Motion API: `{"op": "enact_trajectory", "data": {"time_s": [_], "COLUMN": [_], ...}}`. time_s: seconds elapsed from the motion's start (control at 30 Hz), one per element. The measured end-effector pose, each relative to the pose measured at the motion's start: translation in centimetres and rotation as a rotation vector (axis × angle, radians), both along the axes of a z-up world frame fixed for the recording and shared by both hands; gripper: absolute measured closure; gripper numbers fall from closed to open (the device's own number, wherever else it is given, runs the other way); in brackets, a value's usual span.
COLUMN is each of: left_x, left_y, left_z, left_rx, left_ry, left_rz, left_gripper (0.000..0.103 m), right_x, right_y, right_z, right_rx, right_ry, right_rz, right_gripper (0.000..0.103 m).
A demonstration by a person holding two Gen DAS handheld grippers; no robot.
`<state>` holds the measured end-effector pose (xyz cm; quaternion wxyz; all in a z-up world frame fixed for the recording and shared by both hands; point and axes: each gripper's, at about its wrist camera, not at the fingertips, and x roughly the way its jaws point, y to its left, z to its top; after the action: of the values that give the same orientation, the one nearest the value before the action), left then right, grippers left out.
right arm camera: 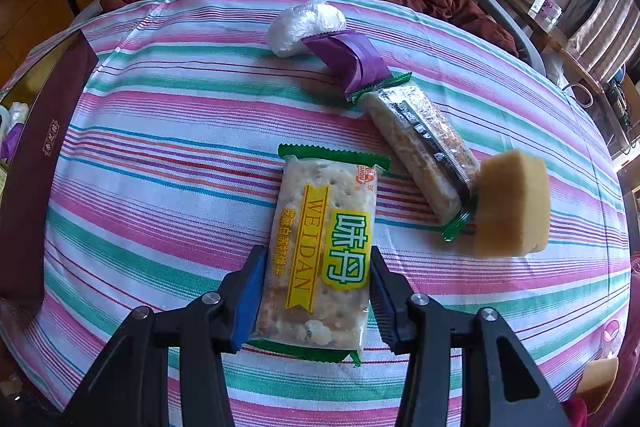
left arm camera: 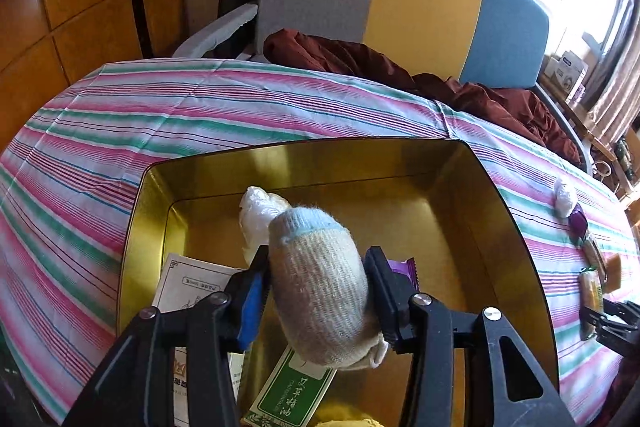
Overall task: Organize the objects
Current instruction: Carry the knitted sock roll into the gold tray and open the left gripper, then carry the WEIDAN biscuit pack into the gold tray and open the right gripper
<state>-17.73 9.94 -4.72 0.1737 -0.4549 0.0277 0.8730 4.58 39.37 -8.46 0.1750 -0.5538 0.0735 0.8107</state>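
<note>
The right gripper [right arm camera: 318,301], angled steeply down at the striped pink, green and white tablecloth [right arm camera: 160,211], has its jaws narrowed onto a clear-wrapped cracker packet with green crimped ends [right arm camera: 324,247], whose yellow band reads "WEIDAN" beside large green Chinese characters. Ahead and to the right of that claw lie a second clear-wrapped cracker packet [right arm camera: 424,151], turned seam-side up, and a pale yellow sponge block [right arm camera: 510,203] touching its near end; farther ahead sit a folded purple foil wrapper [right arm camera: 352,61] and a white plastic-wrapped bundle [right arm camera: 304,27]. The left gripper [left arm camera: 316,291], also pitched downward, has a ribbed beige knit sock roll with a pale blue cuff [left arm camera: 316,283] between its jaws, which stand part-open, over a shiny gold metal tin [left arm camera: 472,219]. Below it in the tin lies a green carton with white Chinese lettering [left arm camera: 288,391]; to the left, a white printed leaflet [left arm camera: 188,283]; just ahead, a crinkled white plastic bundle [left arm camera: 260,215].
</note>
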Motion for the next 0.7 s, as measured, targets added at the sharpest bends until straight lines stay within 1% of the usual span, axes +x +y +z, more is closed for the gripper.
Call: {"op": "enact_trajectory", "data": {"time_s": [0.1, 0.17, 0.33, 0.5, 0.6, 0.7], "left_x": [0.4, 1.1, 3.8, 7.2, 9.1, 10.5], "left_y": [-0.6, -1.2, -3.0, -3.9, -4.3, -4.7], "left_z": [0.4, 1.1, 2.8, 4.0, 4.5, 4.9], "left_rx": [0.003, 0.014, 0.052, 0.055, 0.060, 0.061], "left_ry": [0.013, 0.034, 0.088, 0.153, 0.181, 0.205], "left_rz": [0.017, 0.027, 0.052, 0.048, 0.040, 0.032], "left_gripper": [0.046, 0.044, 0.043, 0.042, 0.042, 0.042], "right_x": [-0.1, 0.0, 0.4, 0.3, 0.1, -0.4], "right_y": [0.0, -0.1, -1.0, -1.1, -1.1, -2.2], "right_z": [0.1, 0.1, 0.4, 0.5, 1.0, 2.7], "right_rx": [0.003, 0.005, 0.026, 0.055, 0.028, 0.012], "right_ry": [-0.001, -0.001, -0.001, 0.000, 0.017, 0.061], "right_rz": [0.001, 0.001, 0.001, 0.002, 0.000, 0.021], "right_gripper": [0.054, 0.054, 0.054, 0.054, 0.054, 0.054]}}
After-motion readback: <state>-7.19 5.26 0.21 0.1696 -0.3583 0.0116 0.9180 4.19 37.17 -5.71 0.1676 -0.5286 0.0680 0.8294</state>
